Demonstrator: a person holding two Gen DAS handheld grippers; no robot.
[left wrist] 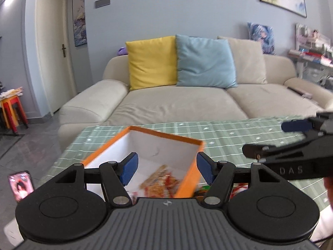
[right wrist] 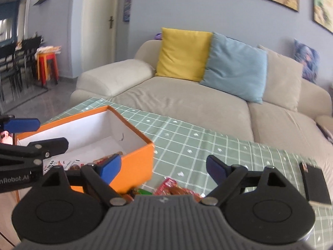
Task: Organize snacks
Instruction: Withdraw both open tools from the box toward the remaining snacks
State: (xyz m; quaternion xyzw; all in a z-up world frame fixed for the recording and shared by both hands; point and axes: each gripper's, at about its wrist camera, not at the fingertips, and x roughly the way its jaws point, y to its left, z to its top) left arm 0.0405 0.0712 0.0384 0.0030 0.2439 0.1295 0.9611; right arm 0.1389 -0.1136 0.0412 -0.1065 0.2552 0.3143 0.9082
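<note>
An orange box [left wrist: 187,175] with a white inside stands on the green checked tablecloth [left wrist: 229,133]. Several snack packets [left wrist: 160,182] lie in its near corner. My left gripper [left wrist: 167,169] hovers over the box's near side, open, with nothing between its blue pads. In the right wrist view, the box [right wrist: 137,162] sits to the left and more red snack packets [right wrist: 177,189] lie loose on the cloth beside it. Above those packets my right gripper [right wrist: 163,169] is open and empty. Each gripper shows side-on in the other's view: right gripper [left wrist: 270,138], left gripper [right wrist: 39,134].
A beige sofa [left wrist: 177,104] with yellow, blue and beige cushions runs behind the table. A phone [left wrist: 20,184] with a lit screen lies at the table's left edge. A flat black object [right wrist: 314,183] rests on the cloth at the right. Red and orange stools [right wrist: 46,66] stand far left.
</note>
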